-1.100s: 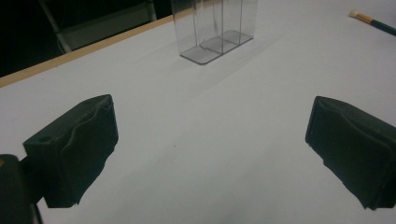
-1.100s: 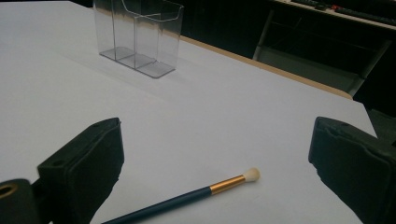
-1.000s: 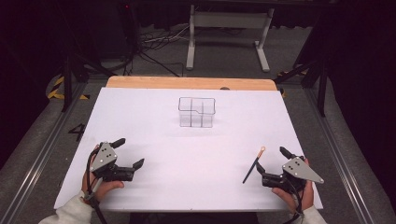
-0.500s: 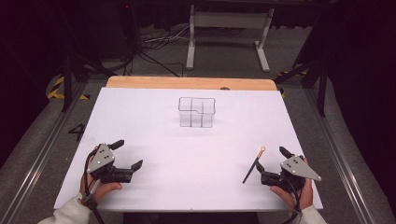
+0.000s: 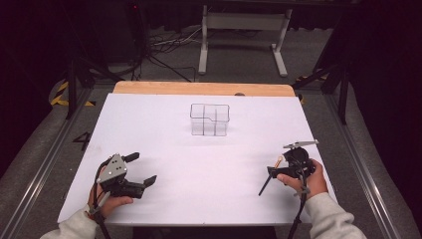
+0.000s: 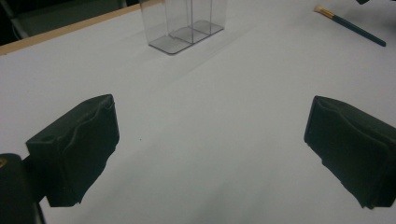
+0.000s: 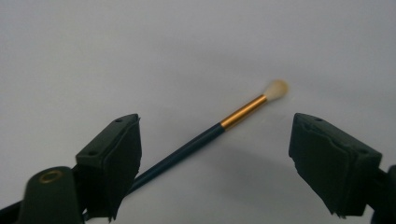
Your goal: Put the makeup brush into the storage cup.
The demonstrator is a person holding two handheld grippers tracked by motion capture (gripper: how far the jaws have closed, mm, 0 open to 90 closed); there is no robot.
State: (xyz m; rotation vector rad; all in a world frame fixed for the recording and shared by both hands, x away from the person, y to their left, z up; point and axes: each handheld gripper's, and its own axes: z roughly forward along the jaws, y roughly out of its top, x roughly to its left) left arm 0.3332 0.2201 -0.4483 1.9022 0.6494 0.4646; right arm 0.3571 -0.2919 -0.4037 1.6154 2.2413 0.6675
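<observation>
1. While the left gripper (image 5: 134, 174) has shifted only slightly on the near left of the white table (image 5: 164, 119) since the earlier high views, it rests there in the person's left hand (image 5: 107, 201), with its jaws spread wide and nothing between them.
2. Seen in the left gripper view, that gripper's two black pads (image 6: 74, 149) stand far apart over bare white surface, with the clear plastic organizer (image 6: 184, 23) well ahead of them.
3. Standing in the middle of the table toward its far edge, the organizer (image 5: 209, 119) is where it was in the earlier views; its divided compartments look empty.
4. Further right, the paintbrush (image 5: 269, 175) lies flat on the table near the right edge, well apart from the organizer, in much the same place as before; it has a dark blue handle, a gold ferrule and a pale tuft.
5. At the right, the right gripper (image 5: 283, 167) has turned and tipped down over the brush since the earlier views, where it lay beside the brush's near end.
6. Seen in the right gripper view, its jaws are spread on either side of the paintbrush (image 7: 205, 135), whose handle passes close by one pad; nothing is pinched.
7. No brand, label or writing can be read on anything.
</observation>
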